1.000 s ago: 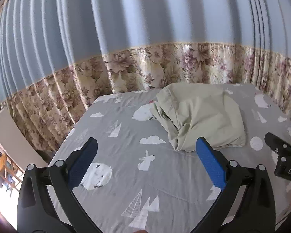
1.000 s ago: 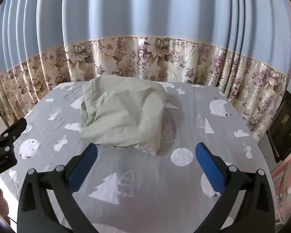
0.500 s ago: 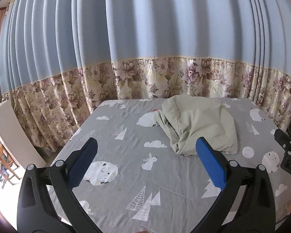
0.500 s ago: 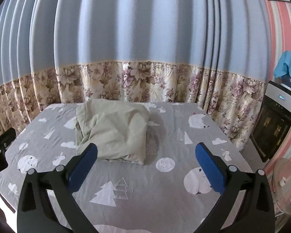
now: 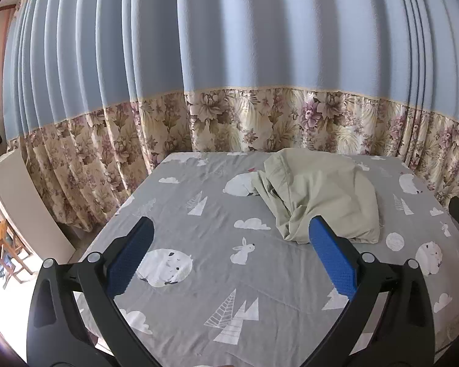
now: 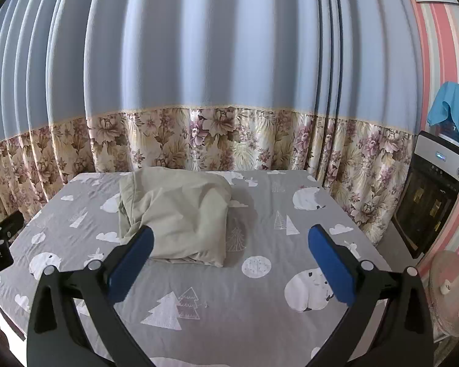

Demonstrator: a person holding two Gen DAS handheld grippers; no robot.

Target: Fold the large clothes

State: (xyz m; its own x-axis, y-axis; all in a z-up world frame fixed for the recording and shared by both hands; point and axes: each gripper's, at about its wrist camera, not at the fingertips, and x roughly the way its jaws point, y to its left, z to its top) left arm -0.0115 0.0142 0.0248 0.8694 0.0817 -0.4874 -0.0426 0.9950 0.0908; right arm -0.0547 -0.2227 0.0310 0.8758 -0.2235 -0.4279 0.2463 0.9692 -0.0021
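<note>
A pale green-beige garment lies folded in a loose bundle on the far middle of a bed with a grey animal-print sheet; it also shows in the right wrist view. My left gripper is open and empty, held above the near part of the bed, well short of the garment. My right gripper is open and empty too, above the near part of the sheet. The left gripper's body shows at the left edge of the right wrist view.
Blue curtains with a floral hem hang right behind the bed. A white board and a wooden stool stand to the left. A dark appliance, a blue cloth and a fan are on the right.
Both grippers have pulled back and up from the bed, so the garment looks smaller and farther away. Both stay open. The garment has not moved.
</note>
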